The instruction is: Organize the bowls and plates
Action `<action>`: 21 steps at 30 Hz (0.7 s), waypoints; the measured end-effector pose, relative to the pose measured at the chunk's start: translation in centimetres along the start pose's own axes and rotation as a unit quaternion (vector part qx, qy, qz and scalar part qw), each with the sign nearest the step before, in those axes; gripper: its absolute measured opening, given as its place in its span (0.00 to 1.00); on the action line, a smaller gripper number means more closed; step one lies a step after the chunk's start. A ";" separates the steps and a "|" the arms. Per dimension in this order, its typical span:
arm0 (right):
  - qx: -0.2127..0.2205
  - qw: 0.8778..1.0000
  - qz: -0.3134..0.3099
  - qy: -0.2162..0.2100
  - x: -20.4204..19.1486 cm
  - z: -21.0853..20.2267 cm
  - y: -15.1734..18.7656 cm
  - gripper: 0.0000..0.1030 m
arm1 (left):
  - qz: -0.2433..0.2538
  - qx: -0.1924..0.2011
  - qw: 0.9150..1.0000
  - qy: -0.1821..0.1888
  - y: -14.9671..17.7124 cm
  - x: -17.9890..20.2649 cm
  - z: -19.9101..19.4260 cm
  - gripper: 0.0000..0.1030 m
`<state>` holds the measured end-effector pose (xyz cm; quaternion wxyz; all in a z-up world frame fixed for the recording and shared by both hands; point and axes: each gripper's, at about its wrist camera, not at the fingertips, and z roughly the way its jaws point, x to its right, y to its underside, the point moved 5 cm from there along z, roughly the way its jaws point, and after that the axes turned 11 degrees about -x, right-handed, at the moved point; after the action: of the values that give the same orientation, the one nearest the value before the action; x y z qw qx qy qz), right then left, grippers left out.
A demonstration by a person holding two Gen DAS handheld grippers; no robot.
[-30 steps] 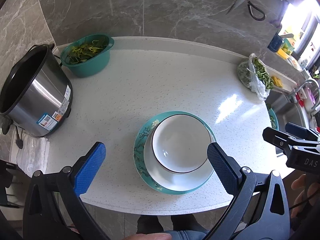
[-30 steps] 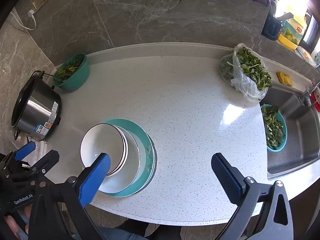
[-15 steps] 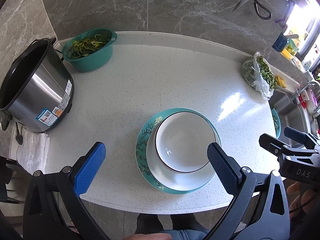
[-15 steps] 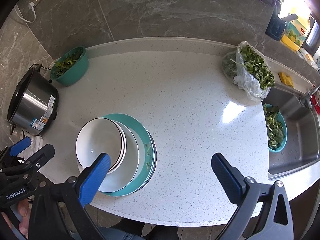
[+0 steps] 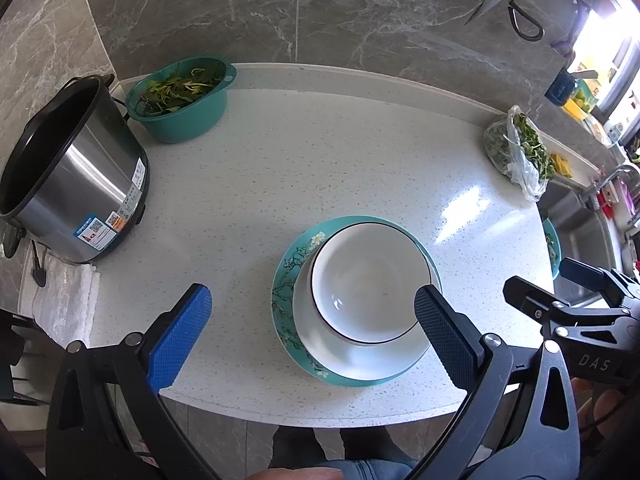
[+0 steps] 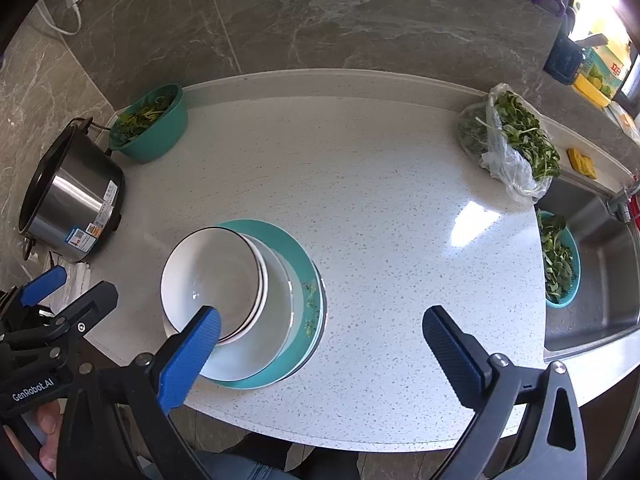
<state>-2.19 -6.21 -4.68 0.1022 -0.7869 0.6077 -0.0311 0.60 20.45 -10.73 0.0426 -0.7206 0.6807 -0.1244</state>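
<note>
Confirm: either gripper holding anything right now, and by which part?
Nothing is held. The left gripper and the right gripper are both open and empty above the counter; the bowl sits stacked on the plates, ungripped.

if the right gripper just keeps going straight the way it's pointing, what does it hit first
Probably bare countertop. The open right gripper aims just right of the stacked white bowl and teal plate; its left finger overlaps the bowl's rim, though depth is unclear.

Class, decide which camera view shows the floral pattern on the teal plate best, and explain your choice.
The left wrist view: the teal plate shows its blossom branches along the exposed left rim. In the right wrist view the same plate shows only a small bit of pattern, since the white dishes cover most of it.
</note>
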 end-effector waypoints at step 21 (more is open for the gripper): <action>0.005 1.000 -0.002 0.000 -0.4 -0.3 0.3 1.00 | 0.000 0.003 1.000 0.001 0.7 0.2 -0.3 1.00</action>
<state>-2.66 -5.93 -4.40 0.1058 -0.7879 0.6057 -0.0340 -0.17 20.20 -10.55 0.0438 -0.7202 0.6806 -0.1268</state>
